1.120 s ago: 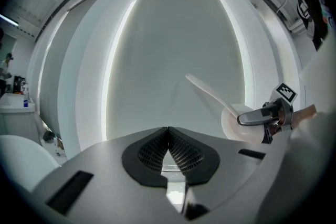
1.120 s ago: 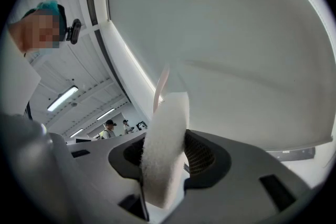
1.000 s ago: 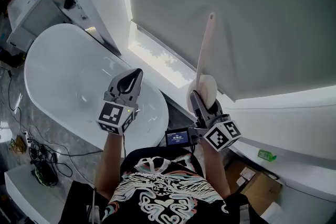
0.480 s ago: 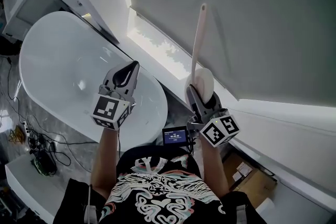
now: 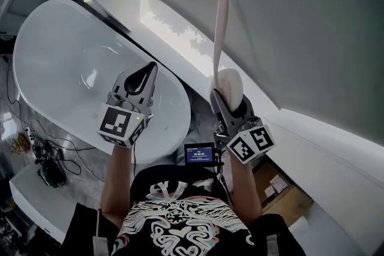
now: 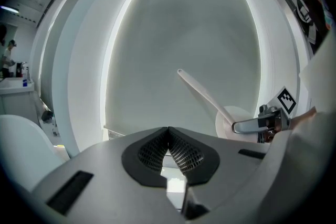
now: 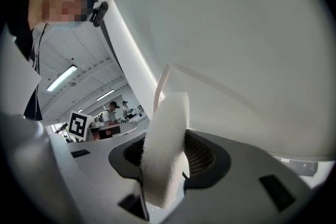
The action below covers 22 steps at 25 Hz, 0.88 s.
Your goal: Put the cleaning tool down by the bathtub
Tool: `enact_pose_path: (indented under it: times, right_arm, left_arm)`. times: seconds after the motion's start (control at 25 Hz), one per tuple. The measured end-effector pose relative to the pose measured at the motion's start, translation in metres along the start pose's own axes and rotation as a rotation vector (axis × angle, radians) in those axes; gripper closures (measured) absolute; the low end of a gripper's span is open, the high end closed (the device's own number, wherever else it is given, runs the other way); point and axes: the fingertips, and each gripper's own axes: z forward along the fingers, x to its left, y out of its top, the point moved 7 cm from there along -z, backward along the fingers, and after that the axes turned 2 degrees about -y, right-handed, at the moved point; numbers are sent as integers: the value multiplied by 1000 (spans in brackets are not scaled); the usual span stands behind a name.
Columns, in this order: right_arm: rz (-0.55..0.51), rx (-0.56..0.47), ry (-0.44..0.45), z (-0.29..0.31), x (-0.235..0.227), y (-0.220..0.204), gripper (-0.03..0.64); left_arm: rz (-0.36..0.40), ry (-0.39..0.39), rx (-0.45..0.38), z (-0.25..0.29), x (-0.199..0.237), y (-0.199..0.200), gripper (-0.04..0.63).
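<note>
The cleaning tool [image 5: 219, 39] is a white long-handled sponge brush. My right gripper [image 5: 227, 99] is shut on its round sponge head [image 7: 165, 149], and the handle [image 6: 202, 93] sticks up and away in front of the grey blind. The white oval bathtub [image 5: 54, 57] fills the left of the head view. My left gripper [image 5: 141, 77] hovers over the tub's near end, shut with nothing between its pads [image 6: 181, 152]. The right gripper also shows at the right of the left gripper view, beside the sponge head [image 6: 228, 122].
A bright window strip [image 5: 174, 30] runs behind the tub under a grey blind [image 5: 300, 21]. Cables [image 5: 42, 159] lie on the floor at the left. A small screen [image 5: 199, 154] hangs at my chest, and cardboard boxes [image 5: 275, 187] sit low right under a white ledge [image 5: 336, 141].
Both grippers have shifted a little left in the view, and the tub's near end has come closer under the left one. The right gripper still grips the tool, handle upright.
</note>
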Motion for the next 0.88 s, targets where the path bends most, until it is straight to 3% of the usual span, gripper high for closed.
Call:
enact_pose_path:
  times: [0.52, 0.88]
  right_arm:
    - [-100, 120, 52, 63, -53, -42, 426]
    - [-101, 165, 77, 75, -86, -79, 426]
  left_arm:
    - [-79, 34, 82, 49, 35, -65, 578]
    - [-102, 66, 104, 69, 39, -107, 578]
